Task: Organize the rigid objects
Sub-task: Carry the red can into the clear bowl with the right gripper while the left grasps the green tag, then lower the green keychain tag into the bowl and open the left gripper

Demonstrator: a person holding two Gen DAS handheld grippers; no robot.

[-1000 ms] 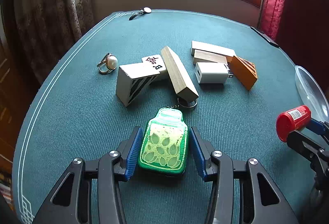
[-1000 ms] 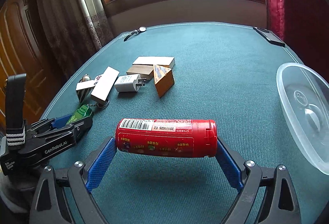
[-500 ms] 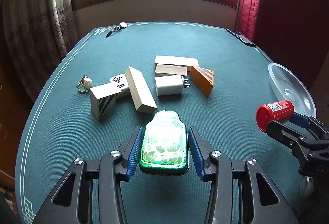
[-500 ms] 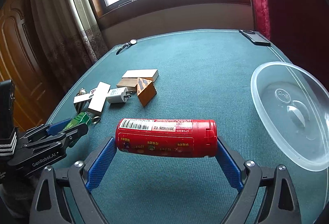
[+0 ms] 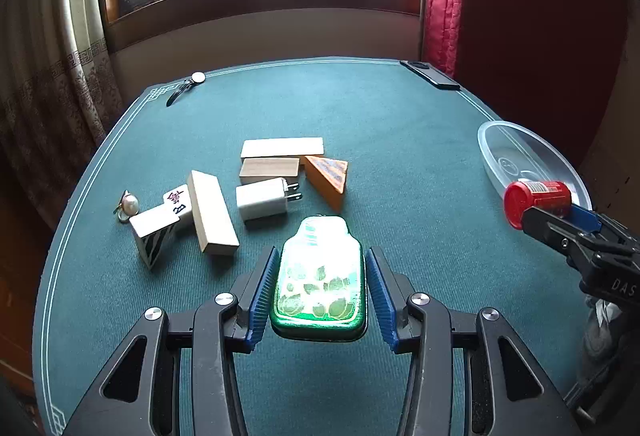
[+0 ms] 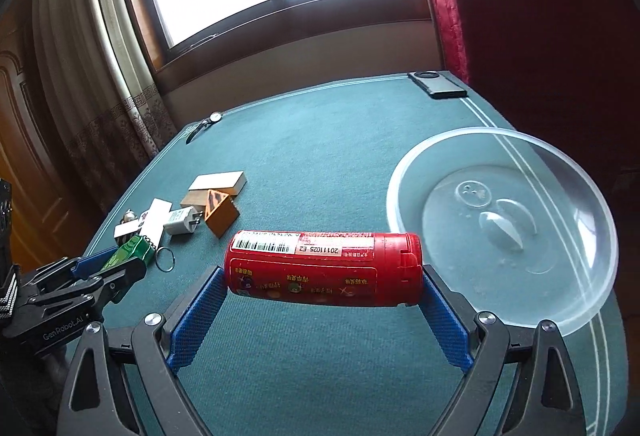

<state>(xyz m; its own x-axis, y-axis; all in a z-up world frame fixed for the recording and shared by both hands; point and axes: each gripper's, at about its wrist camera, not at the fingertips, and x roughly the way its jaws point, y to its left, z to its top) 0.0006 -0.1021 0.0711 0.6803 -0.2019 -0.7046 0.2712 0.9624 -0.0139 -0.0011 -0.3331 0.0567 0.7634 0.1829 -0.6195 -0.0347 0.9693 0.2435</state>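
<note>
Green leaf-patterned keychain [image 5: 319,278]; red canister [image 6: 322,267] with barcode; teal table [image 5: 380,116]; striped orange wedge [image 5: 329,174].

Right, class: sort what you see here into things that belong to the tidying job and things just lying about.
Belong to the job:
green bottle-shaped keychain in the left gripper
red canister in the right gripper
clear plastic bowl
white charger plug
wooden blocks
mahjong tile
pearl ring

Likely just lying about:
wristwatch
phone

Both tongs [image 5: 319,290] [image 6: 322,310] clamped, aloft.
</note>
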